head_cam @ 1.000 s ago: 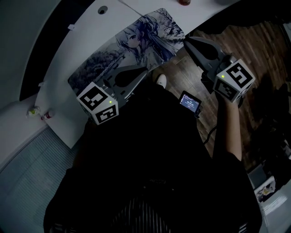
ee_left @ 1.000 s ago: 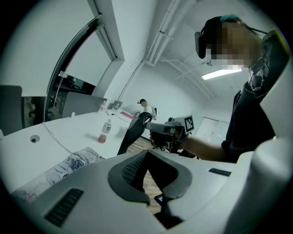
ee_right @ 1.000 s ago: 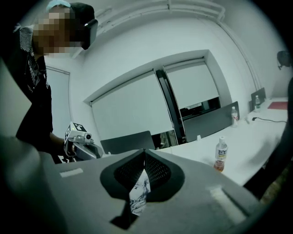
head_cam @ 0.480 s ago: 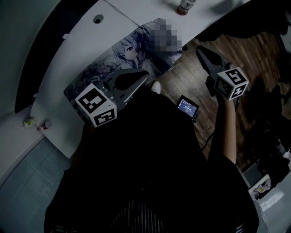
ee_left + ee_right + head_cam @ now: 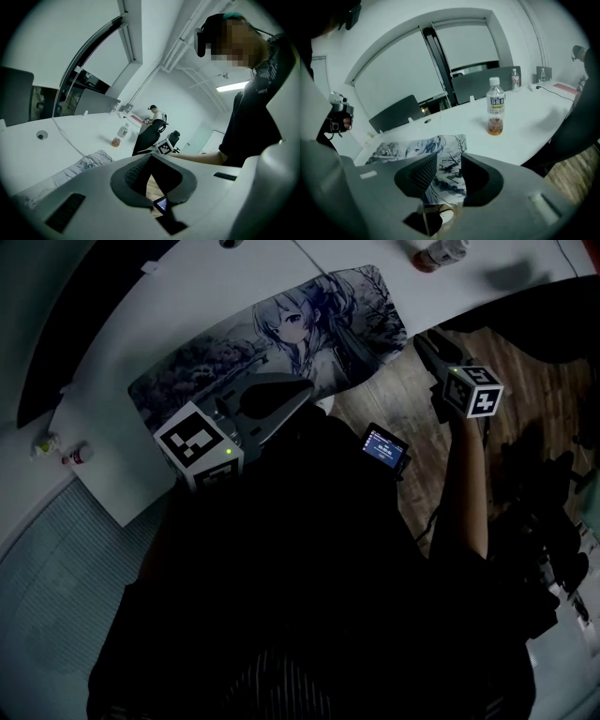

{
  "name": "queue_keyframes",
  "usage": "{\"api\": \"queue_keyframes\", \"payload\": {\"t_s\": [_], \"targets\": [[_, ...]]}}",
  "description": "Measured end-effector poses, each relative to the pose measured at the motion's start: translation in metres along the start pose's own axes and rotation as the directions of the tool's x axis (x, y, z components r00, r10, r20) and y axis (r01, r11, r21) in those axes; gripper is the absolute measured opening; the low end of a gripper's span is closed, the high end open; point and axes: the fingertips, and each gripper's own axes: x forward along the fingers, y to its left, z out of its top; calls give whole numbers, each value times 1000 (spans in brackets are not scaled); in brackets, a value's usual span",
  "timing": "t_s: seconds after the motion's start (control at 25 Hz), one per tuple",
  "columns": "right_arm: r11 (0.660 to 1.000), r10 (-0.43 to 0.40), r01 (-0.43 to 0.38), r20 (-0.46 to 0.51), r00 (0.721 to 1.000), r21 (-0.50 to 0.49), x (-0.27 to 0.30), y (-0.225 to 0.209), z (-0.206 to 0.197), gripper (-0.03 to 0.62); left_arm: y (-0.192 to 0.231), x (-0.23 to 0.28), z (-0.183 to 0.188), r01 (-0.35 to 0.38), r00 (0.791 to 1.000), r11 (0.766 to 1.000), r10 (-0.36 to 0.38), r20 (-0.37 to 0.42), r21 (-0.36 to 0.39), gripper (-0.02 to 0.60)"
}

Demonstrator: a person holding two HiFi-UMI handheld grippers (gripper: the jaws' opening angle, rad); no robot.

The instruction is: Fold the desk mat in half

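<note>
The desk mat (image 5: 281, 334), printed with a grey-blue drawn figure, lies flat along the near edge of the white table (image 5: 141, 324). My left gripper (image 5: 305, 390) hovers over the mat's near edge around its middle, its tips meeting in a point with nothing in them. My right gripper (image 5: 424, 337) hangs just off the table at the mat's right near corner. Its jaws have just been opening, and in the right gripper view (image 5: 443, 164) the mat's right end (image 5: 440, 159) shows through the gap, not pinched by the pads. The left gripper view (image 5: 150, 159) shows the mat (image 5: 79, 168) low on the left.
A small bottle (image 5: 441, 253) stands on the table beyond the mat's right end. Two little bottles (image 5: 61, 451) sit at the table's left corner. A device with a lit screen (image 5: 386, 448) hangs at the person's waist over the wooden floor (image 5: 412, 418). Dark chairs (image 5: 398, 115) line the far side.
My right gripper has dropped from above floor level in front of the table to the mat's right corner, and its jaws went from shut to open. My left gripper shifted slightly over the mat's edge.
</note>
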Motion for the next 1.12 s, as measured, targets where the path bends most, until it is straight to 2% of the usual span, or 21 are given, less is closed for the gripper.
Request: {"api": "queue_keyframes", "payload": {"t_s": [0.12,0.32,0.48,0.6,0.76,0.88,1.12], "targets": [[1000,-18,19,-66,998,23,32,-16,-21,184,16,-9,4,-33,999,999,33,20,-18,8],[999,-39,44,-147,988,32,66,-32,-52,211,32,-28,2,-94,995,995,95,20,-41,8],[995,-30,47,-175,984,91,82,-37,-63,244,41,-41,-1,-133,990,989,135,31,-63,8],[995,-32,52,-215,976,86,91,-35,-69,263,41,-49,-4,-147,988,987,150,38,-67,8],[998,-33,46,-279,960,40,103,-32,-82,264,39,-55,-4,-158,986,985,162,47,-66,8],[997,-60,72,-309,949,27,107,-36,-90,261,40,-58,-2,-161,985,985,164,58,-64,8],[994,-111,96,-367,924,-57,108,-42,-89,175,38,-66,-7,-161,984,985,165,62,-61,8]]}}
